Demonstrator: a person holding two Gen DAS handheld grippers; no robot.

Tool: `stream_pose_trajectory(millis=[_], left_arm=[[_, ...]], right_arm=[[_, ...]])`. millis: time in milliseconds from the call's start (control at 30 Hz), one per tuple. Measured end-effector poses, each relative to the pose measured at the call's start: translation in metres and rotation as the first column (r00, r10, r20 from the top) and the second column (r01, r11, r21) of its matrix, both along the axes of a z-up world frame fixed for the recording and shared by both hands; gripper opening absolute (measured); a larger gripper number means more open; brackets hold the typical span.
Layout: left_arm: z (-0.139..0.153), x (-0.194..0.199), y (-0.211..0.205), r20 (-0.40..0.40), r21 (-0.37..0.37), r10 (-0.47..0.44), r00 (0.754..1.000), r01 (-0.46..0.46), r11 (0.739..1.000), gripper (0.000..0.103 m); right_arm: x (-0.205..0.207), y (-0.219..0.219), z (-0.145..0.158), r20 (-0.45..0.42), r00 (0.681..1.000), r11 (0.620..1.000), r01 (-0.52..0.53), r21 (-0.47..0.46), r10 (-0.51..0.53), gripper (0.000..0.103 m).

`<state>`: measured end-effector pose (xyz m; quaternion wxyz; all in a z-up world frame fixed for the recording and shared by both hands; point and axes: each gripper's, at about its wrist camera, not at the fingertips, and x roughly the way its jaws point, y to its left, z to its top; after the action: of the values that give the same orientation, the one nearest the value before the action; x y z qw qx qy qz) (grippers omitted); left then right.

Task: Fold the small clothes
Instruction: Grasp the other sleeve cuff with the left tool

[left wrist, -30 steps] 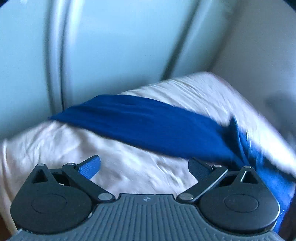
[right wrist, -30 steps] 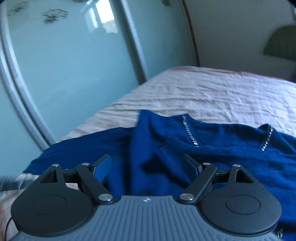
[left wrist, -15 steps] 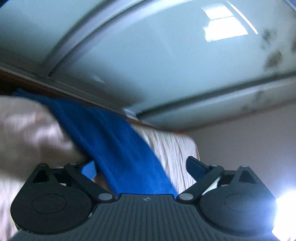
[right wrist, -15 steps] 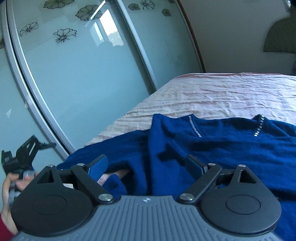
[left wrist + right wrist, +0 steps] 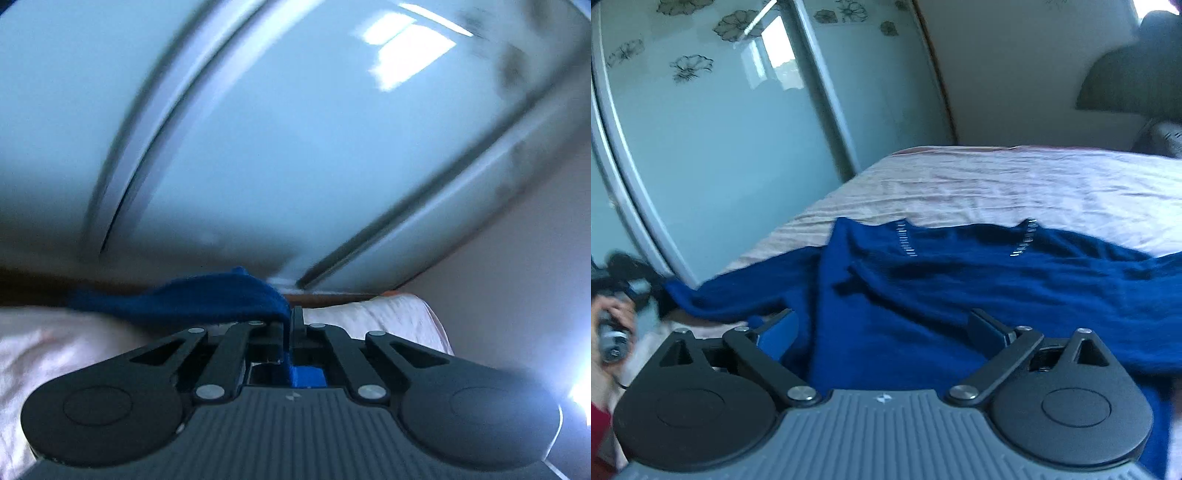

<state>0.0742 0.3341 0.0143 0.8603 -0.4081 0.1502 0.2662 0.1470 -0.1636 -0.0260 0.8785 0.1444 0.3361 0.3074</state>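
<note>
1. My left gripper (image 5: 290, 325) has its jaws pressed together on a fold of the blue sweater (image 5: 207, 299); a strip of the blue knit runs down between the closed fingers toward the body of the gripper.
2. From that pinch the sleeve trails away to the left of the gripper, lying on the pale bedsheet (image 5: 55, 343), which spreads on both sides below the fingers.
3. Ahead of and above the left gripper stand the frosted sliding doors (image 5: 295, 147), blurred in this view.
4. My right gripper (image 5: 882, 332) is spread wide and its jaws are opening; the pads press on nothing.
5. The sweater (image 5: 960, 288) lies flat on the sheet (image 5: 997, 184) directly ahead of and beneath the right gripper, and its cloth fills the gap between the two blue pads (image 5: 775, 332).
6. The neckline with its sparkling trim (image 5: 905, 240) lies farther ahead of the right gripper, toward the far side of the bed.
7. Far to the left of the right gripper, my left hand (image 5: 613, 325) shows at the frame edge, blurred, with the sleeve reaching toward it.
</note>
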Motion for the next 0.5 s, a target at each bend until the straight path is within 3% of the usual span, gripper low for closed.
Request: stream_pose_trajectory(millis=[133, 200, 267, 367, 500], left_arm=[[0.044, 0.023, -0.051, -0.016, 0.202, -0.101, 0.995, 0.102, 0.974, 0.001], [0.065, 0.036, -0.081, -0.023, 0.284, -0.169, 0.985, 0.168, 0.944, 0.001], [0.074, 0.054, -0.117, -0.044, 0.375, -0.252, 0.967, 0.25, 0.893, 0.001], [0.089, 0.07, -0.183, -0.096, 0.511, -0.394, 0.914, 0.385, 0.769, 0.001], [0.075, 0.087, -0.274, -0.203, 0.586, -0.596, 0.777, 0.584, 0.562, 0.001]], right_arm=[[0.0, -0.017, -0.008, -0.023, 0.999, 1.0, 0.029, 0.011, -0.028, 0.099], [0.0, -0.026, -0.012, -0.036, 0.998, 0.999, 0.049, 0.019, -0.049, 0.099], [-0.001, -0.035, -0.017, -0.046, 0.996, 0.997, 0.075, 0.023, -0.074, 0.099], [-0.001, -0.051, -0.022, -0.067, 0.992, 0.993, 0.114, 0.039, -0.111, 0.099], [-0.001, -0.075, -0.029, -0.092, 0.98, 0.981, 0.18, 0.07, -0.174, 0.099]])
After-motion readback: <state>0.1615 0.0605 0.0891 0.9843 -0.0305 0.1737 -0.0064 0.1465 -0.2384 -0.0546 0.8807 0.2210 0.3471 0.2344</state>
